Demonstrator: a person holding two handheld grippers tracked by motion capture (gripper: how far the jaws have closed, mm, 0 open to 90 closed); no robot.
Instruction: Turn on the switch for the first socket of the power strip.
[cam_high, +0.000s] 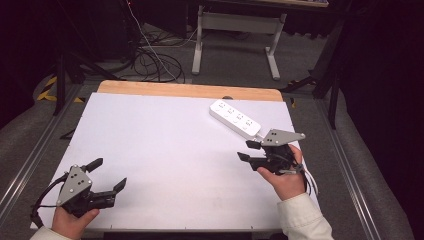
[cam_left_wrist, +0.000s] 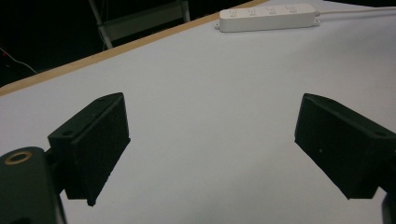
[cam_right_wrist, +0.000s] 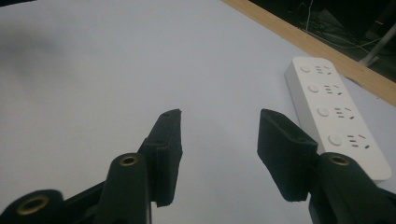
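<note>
The white-topped table with a wooden far edge (cam_high: 165, 145) is bare but for the white four-socket power strip (cam_high: 235, 118) at far right. My right gripper (cam_high: 248, 150), jaws apart, sits just beside it and could knock it sideways; my left gripper (cam_high: 107, 175) gapes wide, empty.

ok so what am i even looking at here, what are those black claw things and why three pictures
No robot here: a person holds a black two-jaw gripper in each hand. The high view looks down on the white-covered table, with the left gripper and the right gripper near its front. The other two pictures come from cameras riding on each gripper, looking along its own jaws. Both grippers are open and hold nothing. On the table lies a white four-socket power strip, close beside the right gripper.
</note>
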